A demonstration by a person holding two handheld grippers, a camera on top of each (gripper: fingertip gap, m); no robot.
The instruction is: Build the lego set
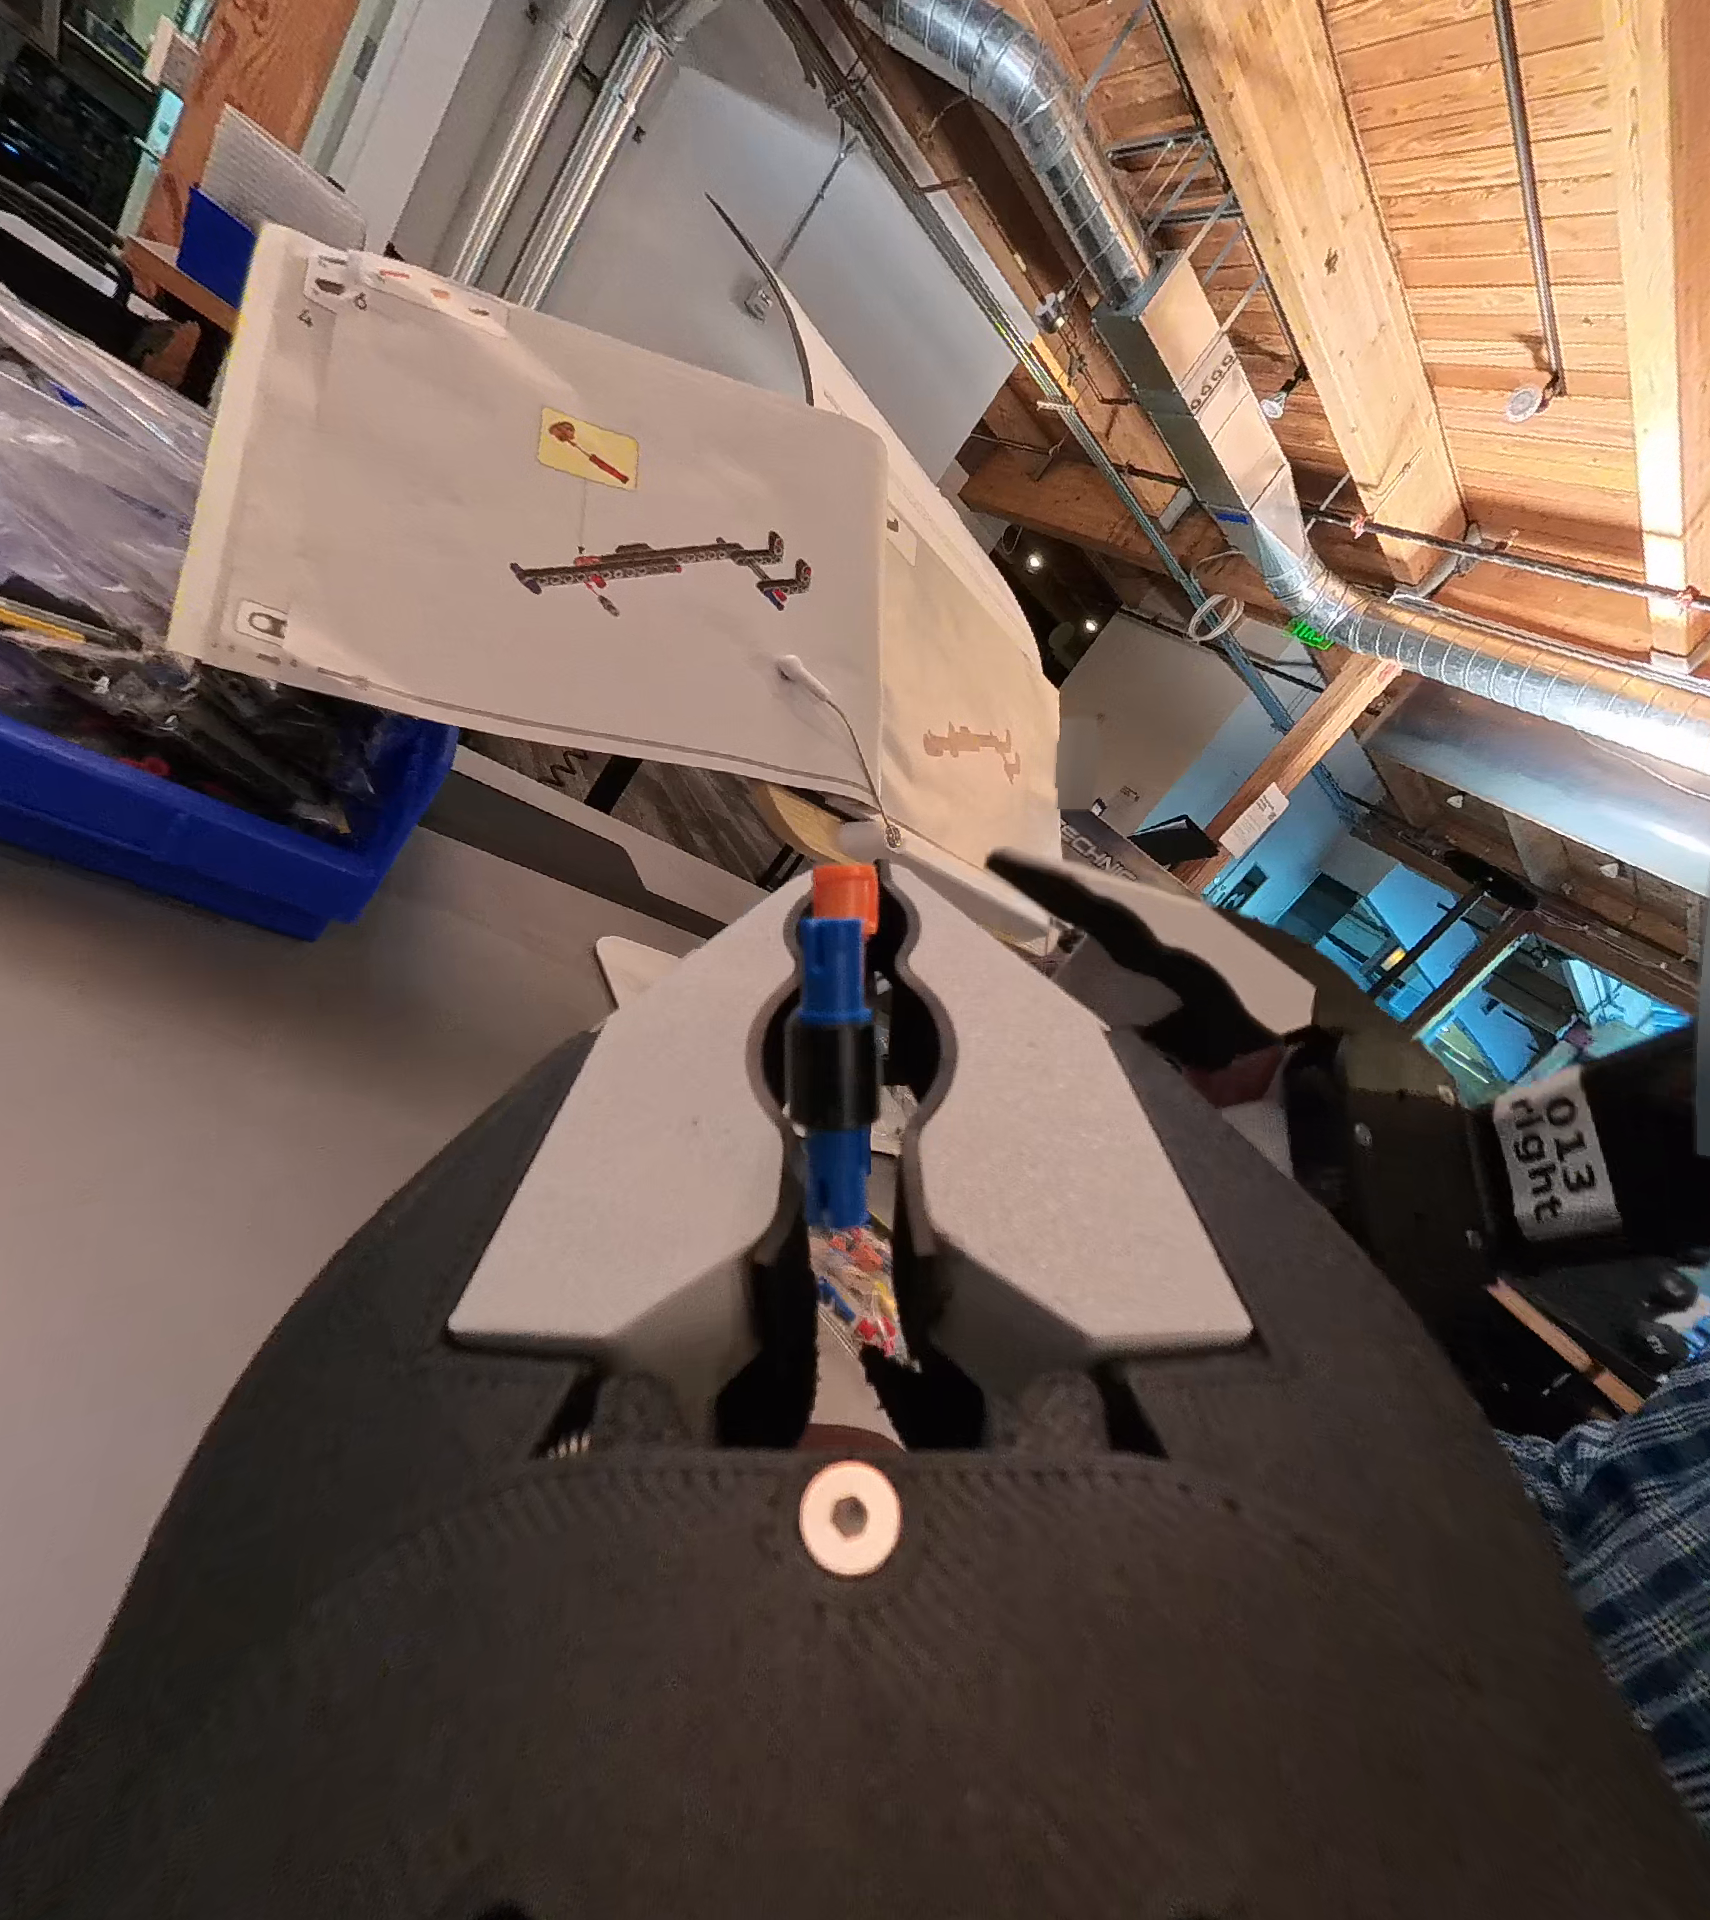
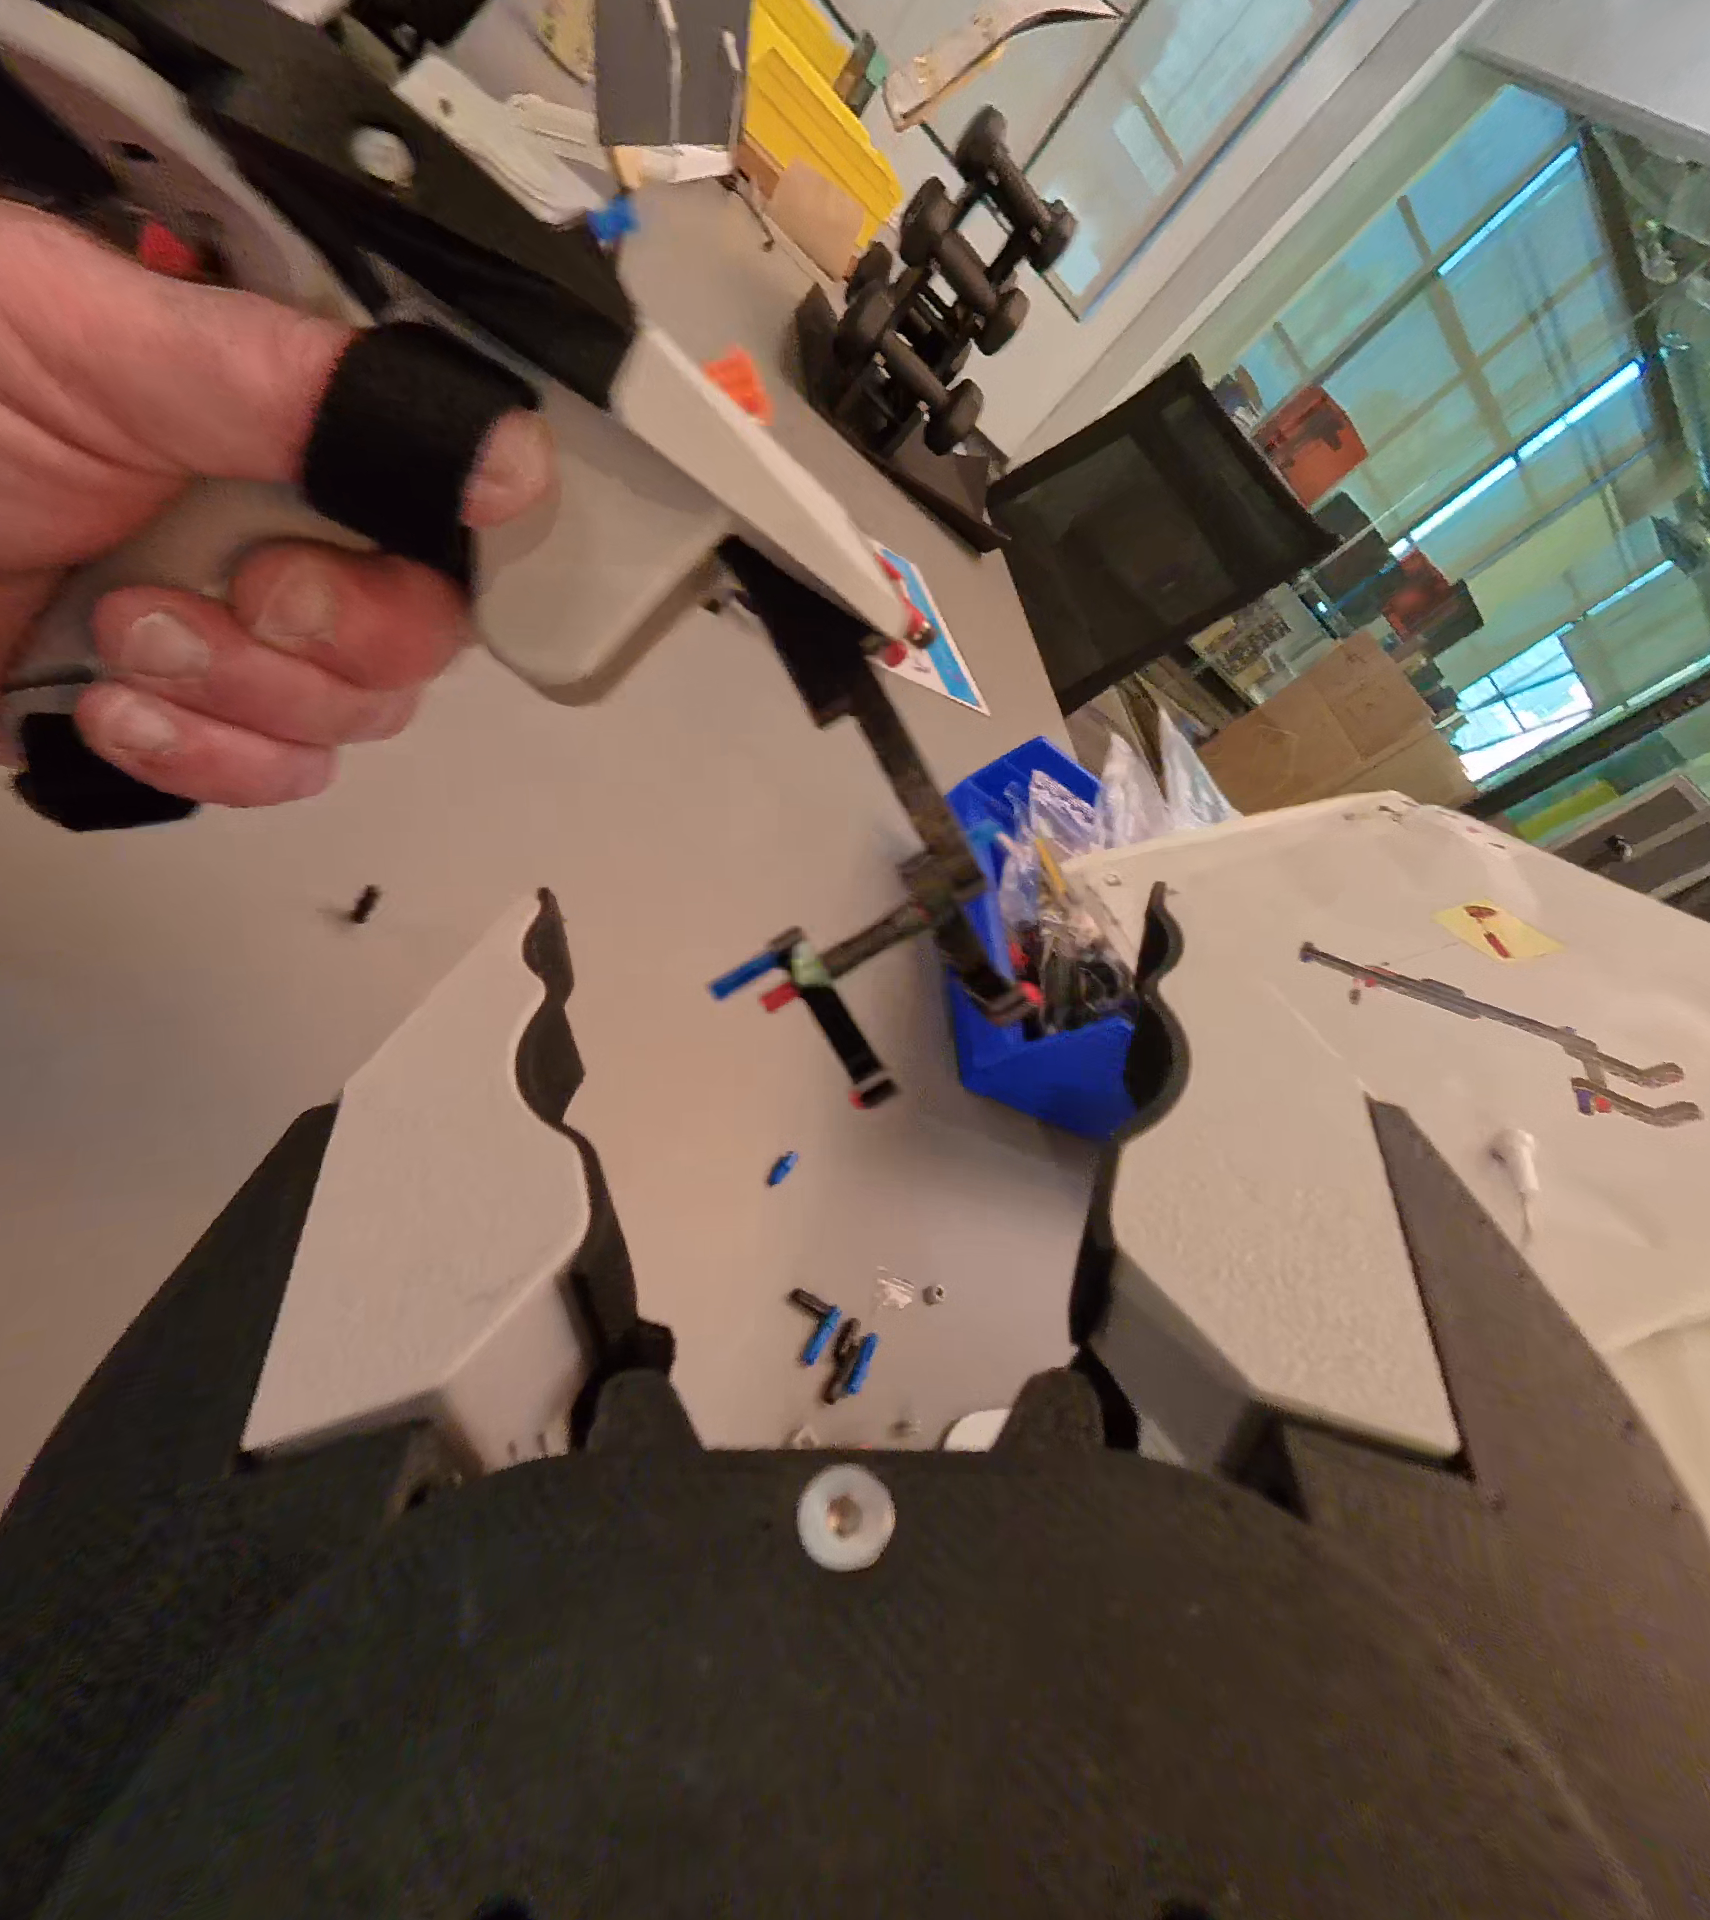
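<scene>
My left gripper (image 1: 856, 920) is shut on a small lego pin assembly (image 1: 835, 1049): a blue pin through a black sleeve, with an orange piece at the tip. It is lifted off the table. A hand holds this gripper at the upper left of the right wrist view (image 2: 757, 447). My right gripper (image 2: 851, 899) is open and empty above the grey table (image 2: 207, 1039). Beyond it lies a black beam assembly (image 2: 918, 790) with blue and red pins. Loose blue and black pins (image 2: 835, 1345) lie between the fingers. The right gripper also shows in the left wrist view (image 1: 1090, 914).
An open instruction booklet (image 1: 539, 520) stands behind a blue bin (image 1: 155, 821) of bagged parts; both also show in the right wrist view, the booklet (image 2: 1453, 1039) and the bin (image 2: 1027, 1049). Black dumbbells (image 2: 944, 301), yellow bins (image 2: 820, 135) and a black screen (image 2: 1142, 540) stand at the table's far side. Tip to tip, the grippers are about 6 cm apart.
</scene>
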